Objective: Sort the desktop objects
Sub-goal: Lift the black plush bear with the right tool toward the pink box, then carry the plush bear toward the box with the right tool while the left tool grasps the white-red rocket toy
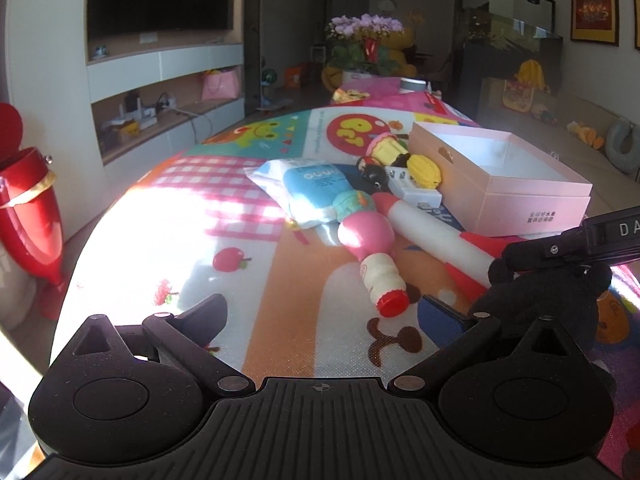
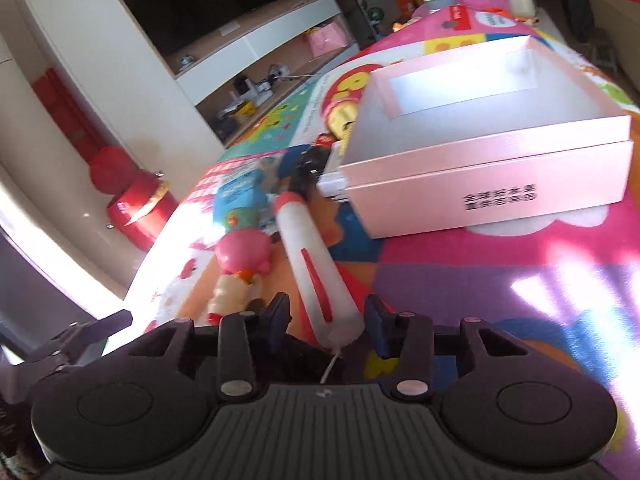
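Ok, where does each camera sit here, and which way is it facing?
Left wrist: on the left gripper, facing slightly down along the table toward the rocket toy and pink box; its open fingers show, and the right gripper's tip at the right edge.
Right wrist: on the right gripper, facing down at the rocket toy between its fingers, box beyond; left gripper's tip lower left.
Shared: rocket toy, box, table.

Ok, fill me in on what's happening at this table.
A person with two handheld grippers is sorting toys into a pink box, which looks empty so far. The right gripper is shut on the tail end of a white and red rocket-shaped toy that points toward the box. The left gripper is open, holding nothing, near a pink bottle-shaped toy. A blue packet and a yellow corn toy still lie on the colourful mat.
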